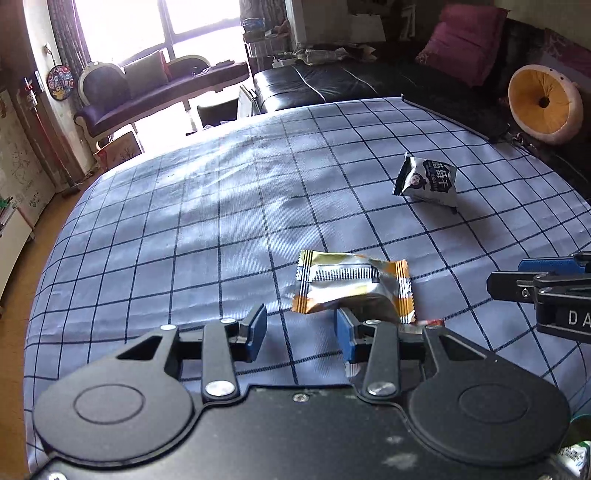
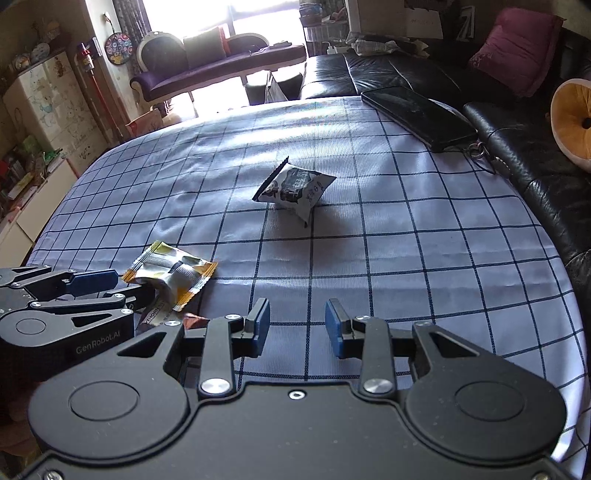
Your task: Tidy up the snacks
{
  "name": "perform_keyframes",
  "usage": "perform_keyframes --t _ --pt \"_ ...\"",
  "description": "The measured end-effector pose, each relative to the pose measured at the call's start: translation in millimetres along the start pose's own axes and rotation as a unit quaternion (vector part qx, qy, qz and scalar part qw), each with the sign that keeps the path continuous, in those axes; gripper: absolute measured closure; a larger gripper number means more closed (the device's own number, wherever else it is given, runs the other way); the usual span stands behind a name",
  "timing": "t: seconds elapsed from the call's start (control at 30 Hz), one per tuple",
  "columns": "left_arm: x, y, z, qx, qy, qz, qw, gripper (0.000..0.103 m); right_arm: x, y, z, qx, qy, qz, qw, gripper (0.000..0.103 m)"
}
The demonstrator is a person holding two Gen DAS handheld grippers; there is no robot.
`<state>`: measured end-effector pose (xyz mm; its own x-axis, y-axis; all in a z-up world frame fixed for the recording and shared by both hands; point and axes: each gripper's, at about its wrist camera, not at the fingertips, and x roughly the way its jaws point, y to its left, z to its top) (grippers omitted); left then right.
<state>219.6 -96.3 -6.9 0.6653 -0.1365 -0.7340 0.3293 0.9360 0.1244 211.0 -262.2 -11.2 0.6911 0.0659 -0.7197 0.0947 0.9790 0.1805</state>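
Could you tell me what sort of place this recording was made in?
Most likely a home living room: a black leather sofa with a pink cushion, a purple chaise by the window, and a table under a checked cloth.

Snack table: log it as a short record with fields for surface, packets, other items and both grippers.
surface: checked tablecloth
packets: silver-and-orange packet near the left gripper; black-and-white packet farther off, alone
other items: black phone at the far edge
left gripper: open, nothing between the pads, right pad close to the silver-and-orange packet
right gripper: open, empty, over bare cloth
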Motion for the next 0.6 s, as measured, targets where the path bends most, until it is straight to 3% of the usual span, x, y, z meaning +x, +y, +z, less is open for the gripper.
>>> perform_keyframes --t 0.17,0.3,0.47,0.6 --pt "16 -1 16 -0.007 -0.007 0.012 0.9999 0.061 6 0 5 -0.005 -0.007 0.001 1.0 0.06" --pt "33 5 32 -0.019 -0.012 0.033 0.9992 0.059 1 7 4 -0.027 -0.009 0.035 0.999 0.06" --pt "53 16 50 -0.037 -0.018 0.054 0.9977 0.051 -2 24 -2 -0.074 -0.012 0.056 0.996 0.06" --pt "64 25 58 -0.052 -0.034 0.063 0.9961 0.037 -5 32 -5 -0.087 -0.017 0.076 0.993 0.06"
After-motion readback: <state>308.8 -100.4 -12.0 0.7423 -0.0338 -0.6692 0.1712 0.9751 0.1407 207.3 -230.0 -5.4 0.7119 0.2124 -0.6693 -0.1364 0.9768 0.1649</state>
